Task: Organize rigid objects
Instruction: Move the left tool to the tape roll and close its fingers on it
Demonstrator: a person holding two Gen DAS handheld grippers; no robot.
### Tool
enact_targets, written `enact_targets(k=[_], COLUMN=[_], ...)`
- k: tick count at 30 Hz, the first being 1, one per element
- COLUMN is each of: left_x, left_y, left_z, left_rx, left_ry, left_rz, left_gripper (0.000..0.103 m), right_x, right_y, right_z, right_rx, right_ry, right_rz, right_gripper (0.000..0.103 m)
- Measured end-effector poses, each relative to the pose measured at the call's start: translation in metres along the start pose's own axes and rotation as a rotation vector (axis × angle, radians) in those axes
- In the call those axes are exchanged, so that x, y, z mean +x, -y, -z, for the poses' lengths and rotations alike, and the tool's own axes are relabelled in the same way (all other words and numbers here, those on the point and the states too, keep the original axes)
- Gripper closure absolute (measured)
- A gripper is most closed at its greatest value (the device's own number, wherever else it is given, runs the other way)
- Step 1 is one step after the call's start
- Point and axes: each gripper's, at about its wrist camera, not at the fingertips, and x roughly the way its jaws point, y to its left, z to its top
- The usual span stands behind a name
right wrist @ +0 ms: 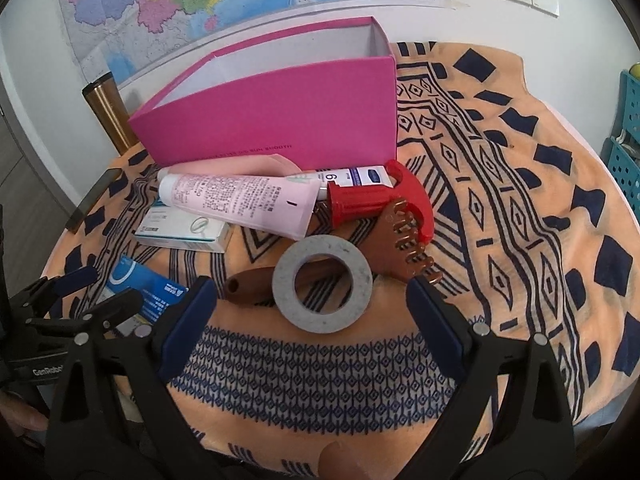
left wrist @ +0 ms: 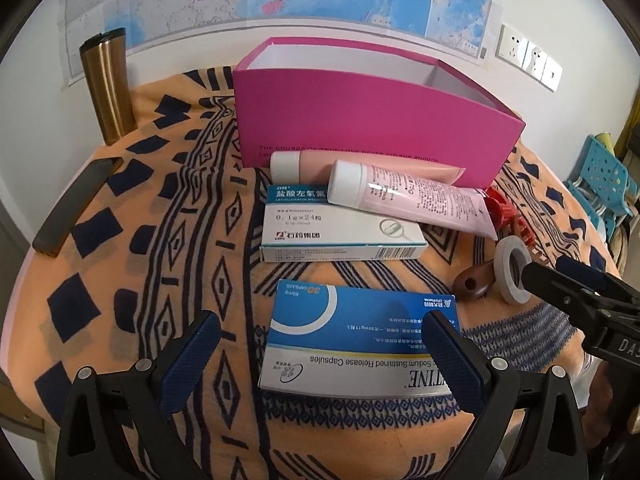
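Apparently nothing is sitting in the pink box (left wrist: 360, 120) yet, both wide-open tools, left (left wrist: 320, 356) and right (right wrist: 312, 304), holding nothing, while everything is waiting on the counter (right wrist: 500, 184).

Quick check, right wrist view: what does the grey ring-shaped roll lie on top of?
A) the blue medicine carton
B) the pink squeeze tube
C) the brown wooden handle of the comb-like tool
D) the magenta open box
C: the grey ring-shaped roll overlaps the brown wooden handle, which shows through its hole and sticks out on its left; the carton, tube and box lie apart from it.
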Motion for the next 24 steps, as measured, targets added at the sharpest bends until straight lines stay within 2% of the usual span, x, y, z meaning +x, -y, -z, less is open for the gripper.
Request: enact_targets(k=[7,18,20,24], left_x=[-0.002,-0.005,-0.008,-0.007], left_y=[0.020,0.050,0.052,0.054], left_z=[-0.008,-0.025,-0.026,-0.027], left_rx=[0.061,0.132,0.144,0.161], left_ry=[0.021,0.058,0.073,0.077], left_rz=[0.011,0.113,0.126,0.123], left_gripper=[0.001,0.001,0.001,0.002], right_x=[0.009,0.015,0.016,0.020], right_y=[0.001,0.009,0.010,0.011], right_z=[-0.002,0.000,0.000,0.000], right_rx=[-0.002,-0.017,-0.020,-0.013], right_ry=[-0.010,-0.006,-0.010,-0.008], right_rz=[0.007,-0.020,-0.035,-0.048], right_gripper=[0.007,0.007,0.015,0.016])
